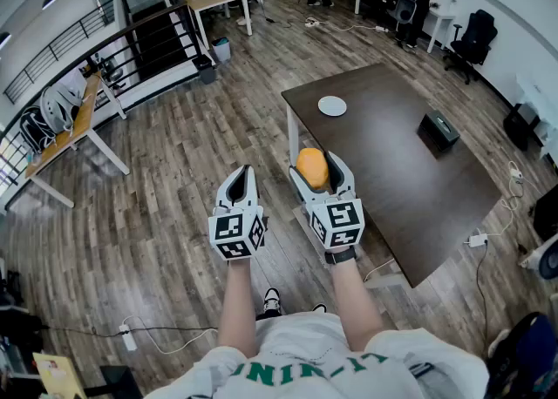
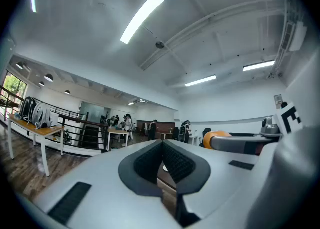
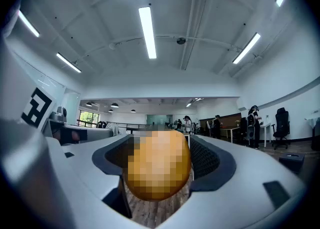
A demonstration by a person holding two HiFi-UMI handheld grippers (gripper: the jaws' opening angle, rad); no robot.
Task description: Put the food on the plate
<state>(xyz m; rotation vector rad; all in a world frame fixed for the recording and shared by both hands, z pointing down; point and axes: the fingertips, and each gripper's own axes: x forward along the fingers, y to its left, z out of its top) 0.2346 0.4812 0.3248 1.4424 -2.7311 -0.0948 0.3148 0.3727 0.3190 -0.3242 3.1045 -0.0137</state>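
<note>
**Current state.** The right tongs (image 1: 318, 171) are closed on the food item (image 1: 312, 168), a round orange-yellow piece. The pads press on both of its sides. In the right gripper view the item fills the gap between the jaws, so the jaws stand fairly wide because of its girth. The left tongs (image 1: 241, 178) are closed, pad to pad, with nothing between them. Both tools are held level, side by side and apart, in front of the person's body.

**Location of task items.** The food item is in the air, over the near left edge of the dark counter (image 1: 392, 171). The white plate (image 1: 332, 106) lies on the far left part of the counter, well apart from the food and apparently empty. A black box (image 1: 438, 129) sits to the right of the plate and off the direct line to it. The person stands on the wooden floor (image 1: 174, 153), just short of the counter.

**Reason for the arrangement.** The level, side-on grip probably keeps a round item from rolling out during carriage. The left tongs have no visible job here, and closed jaws held to one side keep them out of the way.

**Assessment.** The pick-up appears complete and the transfer is under way. The placement is not yet done. The next move calls for a forward reach over the plate, a descent close to it, and then a release. Releasing from too high could let the item roll off the plate.
</note>
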